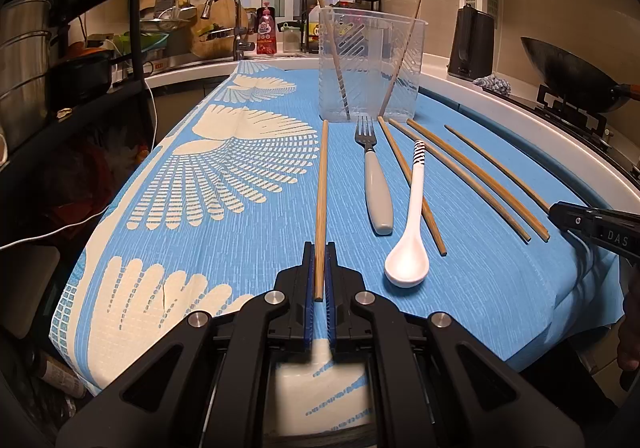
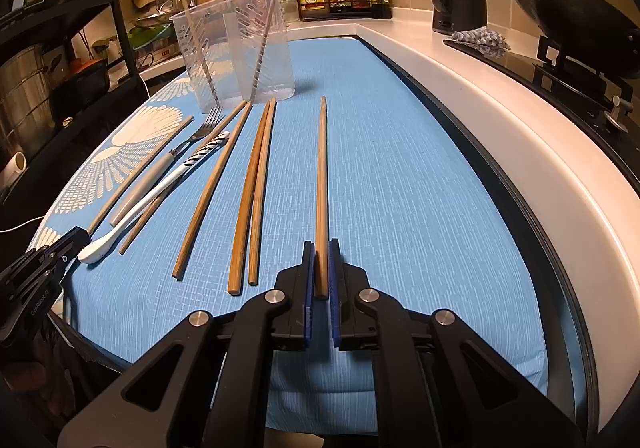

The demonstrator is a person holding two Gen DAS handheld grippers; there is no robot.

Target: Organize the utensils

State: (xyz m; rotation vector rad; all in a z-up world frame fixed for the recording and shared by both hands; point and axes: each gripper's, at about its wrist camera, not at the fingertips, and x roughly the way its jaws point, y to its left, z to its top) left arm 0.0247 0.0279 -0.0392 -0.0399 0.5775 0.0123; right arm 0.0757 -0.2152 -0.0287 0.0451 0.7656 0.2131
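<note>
My left gripper [image 1: 320,272] is closed tight on one chopstick [image 1: 321,191]. That stick lies flat on the blue cloth [image 1: 240,256] that covers the tabletop, nearest the left edge, and its far tip points at the clear cup [image 1: 370,63] at the far end.

Next come the fork [image 1: 374,175] with the grey handle, then the white spoon [image 1: 410,232] with black stripes on its handle. More loose chopsticks [image 1: 472,183] lie beside them, toward the right edge. Two sticks already stand in the cup, leaning apart.

My right gripper [image 2: 320,268] is pinched shut on another chopstick [image 2: 321,183], the one nearest the right edge. It lies flat too, with its thin tip pointing at the far end.

I think the step now is to lift both sticks and drop them in the cup. To do it well, I should keep both grips tight so the sticks do not slip or swing. I hold them at the near ends, so the long parts may droop. I should lift slowly, tip each stick up, and go in over the rim without knocking the cup or the two sticks inside.

I can read "DAS" on the side of my right gripper in the left view. My left gripper has small white writing too, but I cannot read it for sure. The bottles at the back have labels, too small to read.
</note>
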